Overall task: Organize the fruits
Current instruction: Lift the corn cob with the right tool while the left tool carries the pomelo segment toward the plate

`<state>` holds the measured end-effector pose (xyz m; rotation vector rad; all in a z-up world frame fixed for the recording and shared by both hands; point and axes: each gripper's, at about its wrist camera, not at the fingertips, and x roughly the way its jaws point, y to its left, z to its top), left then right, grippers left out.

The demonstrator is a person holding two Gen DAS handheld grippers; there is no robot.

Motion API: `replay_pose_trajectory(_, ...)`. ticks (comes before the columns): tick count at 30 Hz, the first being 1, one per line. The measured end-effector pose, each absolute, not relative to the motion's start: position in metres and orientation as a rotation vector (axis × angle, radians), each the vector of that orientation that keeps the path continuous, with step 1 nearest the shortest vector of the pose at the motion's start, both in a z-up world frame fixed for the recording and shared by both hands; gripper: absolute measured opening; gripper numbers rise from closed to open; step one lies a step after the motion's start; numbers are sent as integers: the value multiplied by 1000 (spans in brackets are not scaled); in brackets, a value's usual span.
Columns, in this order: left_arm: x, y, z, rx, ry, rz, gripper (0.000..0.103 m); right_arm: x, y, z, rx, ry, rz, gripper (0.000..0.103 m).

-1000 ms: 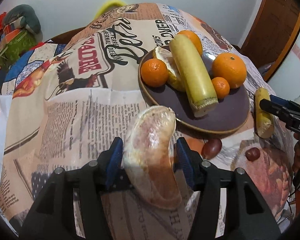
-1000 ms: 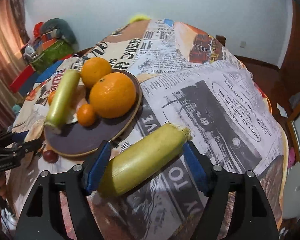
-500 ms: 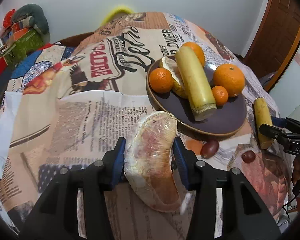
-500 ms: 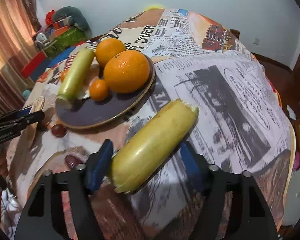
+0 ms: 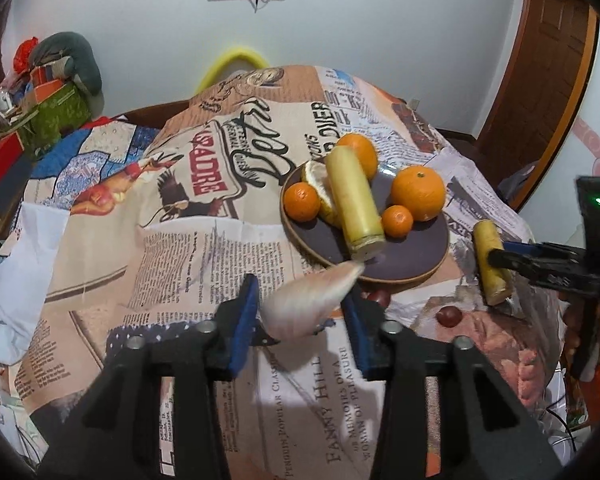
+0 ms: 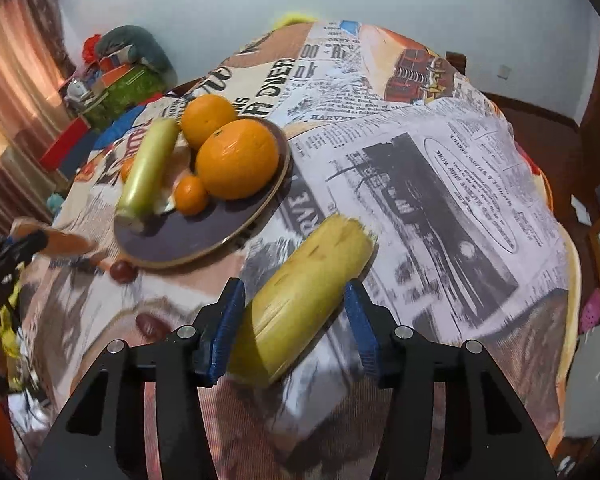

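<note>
right wrist | right gripper [image 6: 294,322] closing on yellow stalk [image 6: 306,300] | long axis up-right

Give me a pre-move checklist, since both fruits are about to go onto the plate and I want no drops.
1. Left tool around the wrapped fruit slice: ok, jaws closing on it.
2. Slice steady: cannot tell, it looks blurred.
3. Right tool around the yellow cane piece: ok, jaws closing.
4. Right pads pressing on the cane: cannot tell.
5. Free space on plate: ok, near side bare.
6. Loose dates beside the plate's near edge: not ok, close to the path.
</note>
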<state>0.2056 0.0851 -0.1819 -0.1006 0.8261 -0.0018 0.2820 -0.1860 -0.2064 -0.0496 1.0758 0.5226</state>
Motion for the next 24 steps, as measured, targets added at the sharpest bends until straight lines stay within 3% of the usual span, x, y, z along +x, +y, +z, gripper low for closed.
replay_pose_trajectory(4, 207, 81, -173, -97, 799, -31, 28, 293, -178, -213, -83, 1055, 484, 55)
replay_pose_trajectory(11, 211, 80, -182, -62, 837, -12, 31, 297, -188, -215, -10, 1062, 496, 52)
replay_pose_trajectory(13, 209, 85, -187, -63, 857, 2, 51, 295, -191, -214, 16, 1060, 509, 49)
replay_pose_trajectory(15, 204, 93, -191, -67, 859, 26, 62, 292, -192, -211, 31, 1051, 525, 46)
replay_pose_trajectory(21, 204, 118, -218, -105, 965, 30, 63, 285, -186, -202, 46, 1014, 570, 28)
replay_pose_trajectory(22, 205, 120, -222, -115, 979, 30, 63, 283, -185, -198, 43, 996, 577, 1)
replay_pose_trajectory(24, 209, 124, -231, -149, 1002, 15, 63, 281, -184, -191, 44, 981, 601, 3)
